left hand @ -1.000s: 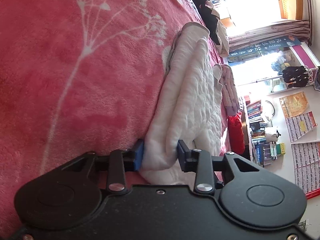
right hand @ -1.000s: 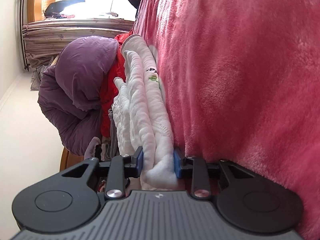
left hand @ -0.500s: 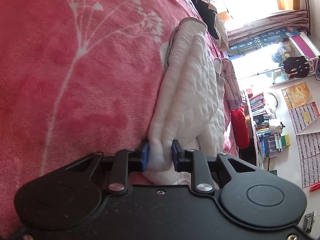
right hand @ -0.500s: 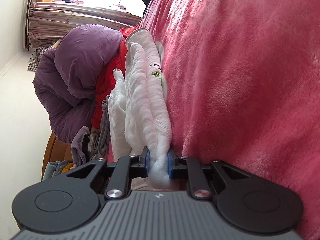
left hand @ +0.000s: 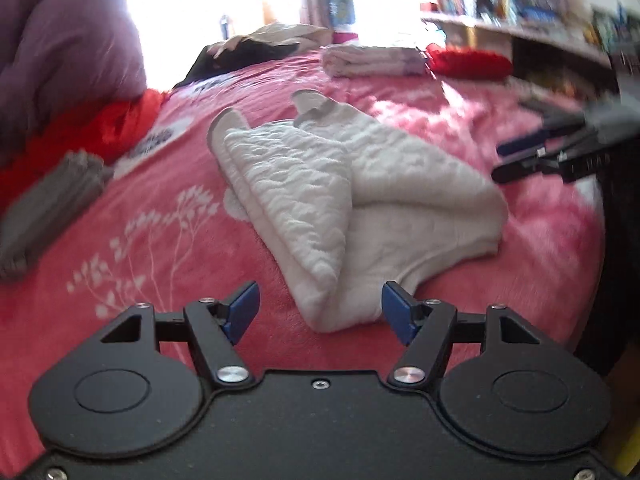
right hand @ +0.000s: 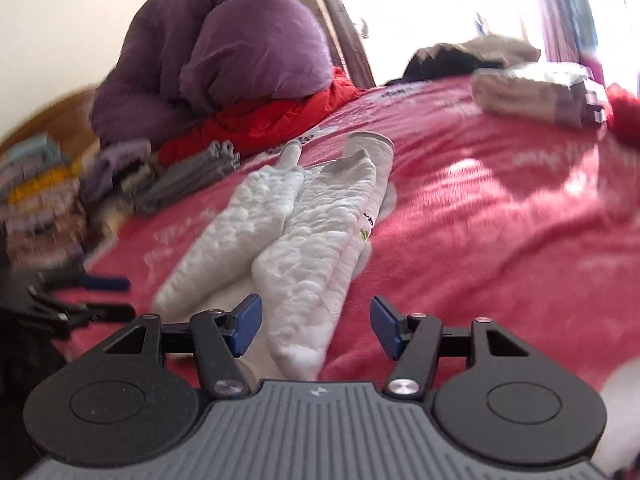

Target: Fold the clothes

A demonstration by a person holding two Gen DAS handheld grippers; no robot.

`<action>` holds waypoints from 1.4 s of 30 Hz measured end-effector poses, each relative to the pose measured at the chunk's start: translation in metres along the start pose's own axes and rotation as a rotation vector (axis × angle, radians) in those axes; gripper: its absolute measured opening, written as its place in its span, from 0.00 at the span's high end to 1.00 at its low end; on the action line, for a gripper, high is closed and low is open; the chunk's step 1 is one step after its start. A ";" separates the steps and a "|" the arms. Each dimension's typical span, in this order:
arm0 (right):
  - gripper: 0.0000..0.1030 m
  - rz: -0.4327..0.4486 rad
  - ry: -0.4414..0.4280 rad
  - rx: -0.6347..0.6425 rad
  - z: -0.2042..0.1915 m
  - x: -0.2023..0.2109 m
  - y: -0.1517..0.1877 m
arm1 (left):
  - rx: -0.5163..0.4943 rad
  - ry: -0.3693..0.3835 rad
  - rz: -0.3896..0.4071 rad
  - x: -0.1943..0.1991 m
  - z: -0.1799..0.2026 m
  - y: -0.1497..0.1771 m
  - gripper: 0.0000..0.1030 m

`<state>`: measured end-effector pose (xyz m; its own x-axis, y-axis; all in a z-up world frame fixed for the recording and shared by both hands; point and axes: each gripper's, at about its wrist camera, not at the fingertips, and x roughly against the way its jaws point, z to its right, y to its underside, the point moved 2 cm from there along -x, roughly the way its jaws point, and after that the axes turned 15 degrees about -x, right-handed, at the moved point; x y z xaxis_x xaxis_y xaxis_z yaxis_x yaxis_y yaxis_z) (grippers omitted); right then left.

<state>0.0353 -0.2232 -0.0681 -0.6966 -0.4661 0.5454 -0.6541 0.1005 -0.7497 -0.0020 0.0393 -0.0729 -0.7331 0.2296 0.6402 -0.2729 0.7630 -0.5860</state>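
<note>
- Release is the step in hand, by my reading: both sets of jaws are opening, and the blue pads no longer press on the white garment (left hand: 352, 200).
- Your left gripper (left hand: 319, 312) has the garment's near folded corner lying between its spread fingers but clear of both pads; nothing is held.
- Your right gripper (right hand: 316, 326) is the same: the garment's near end (right hand: 304, 280) sits in the gap, closer to the pad on the left of that view, and I see no pinch on it.
- To do this well, let the jaws finish spreading before you draw away, and lift clear rather than dragging across the fleece, or a pad may catch a layer and pull the fold open.
- Taking the white garment as the landmark: it lies folded on the pink blanket (left hand: 168, 216), a grey folded piece (left hand: 48, 208) well off to its left in the left view, a folded pale stack (left hand: 372, 60) beyond its far end.
- Its long axis runs away from you, near end at the grippers, far end with the pale cuffs (left hand: 228, 124) pointing toward the bright window.
- The two lengthwise halves overlap unevenly and splay near you, so the next fold likely needs them squared first.
</note>
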 end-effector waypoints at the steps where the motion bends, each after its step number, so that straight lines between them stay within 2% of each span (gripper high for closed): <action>1: 0.41 -0.005 0.041 0.117 -0.009 0.001 0.004 | -0.106 -0.022 -0.030 -0.004 0.009 0.002 0.34; 3: 0.40 -0.036 0.100 0.311 -0.024 -0.001 0.019 | -0.273 -0.054 -0.084 -0.015 0.021 0.008 0.33; 5: 0.40 -0.072 0.152 0.473 -0.035 -0.005 0.035 | -0.312 -0.082 -0.093 -0.022 0.024 0.013 0.33; 7: 0.39 -0.127 0.182 0.561 -0.042 -0.011 0.048 | -0.366 -0.125 -0.095 -0.029 0.028 0.015 0.33; 10: 0.36 -0.123 0.211 0.633 -0.047 -0.018 0.061 | -0.482 -0.187 -0.090 -0.036 0.036 0.015 0.31; 12: 0.32 -0.087 0.226 0.690 -0.050 -0.021 0.066 | -0.519 -0.211 -0.072 -0.040 0.038 0.015 0.31; 17: 0.33 0.056 0.274 0.836 -0.063 -0.023 0.072 | -0.544 -0.301 -0.005 -0.042 0.032 0.013 0.30; 21: 0.33 0.174 0.292 0.889 -0.071 -0.015 0.066 | -0.581 -0.324 0.029 -0.040 0.030 0.011 0.30; 23: 0.33 0.199 0.300 0.910 -0.073 -0.014 0.065 | -0.617 -0.323 0.037 -0.042 0.033 0.011 0.30; 28: 0.33 0.194 0.293 1.007 -0.071 -0.022 0.071 | -0.737 -0.346 0.077 -0.049 0.034 0.012 0.30; 32: 0.36 0.160 0.270 1.167 -0.064 -0.024 0.087 | -0.828 -0.375 0.115 -0.048 0.043 0.021 0.32; 34: 0.39 0.157 0.252 1.223 -0.061 -0.020 0.093 | -0.857 -0.412 0.130 -0.049 0.045 0.024 0.32; 37: 0.40 0.165 0.239 1.254 -0.059 -0.021 0.096 | -0.908 -0.460 0.142 -0.054 0.047 0.026 0.32; 42: 0.39 0.162 0.234 1.309 -0.054 -0.021 0.091 | -0.950 -0.451 0.154 -0.051 0.041 0.029 0.32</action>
<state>-0.0256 -0.1565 -0.1273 -0.8589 -0.3554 0.3688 0.1101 -0.8314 -0.5446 0.0019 0.0252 -0.1431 -0.9346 0.2669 0.2352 0.2980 0.9485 0.1077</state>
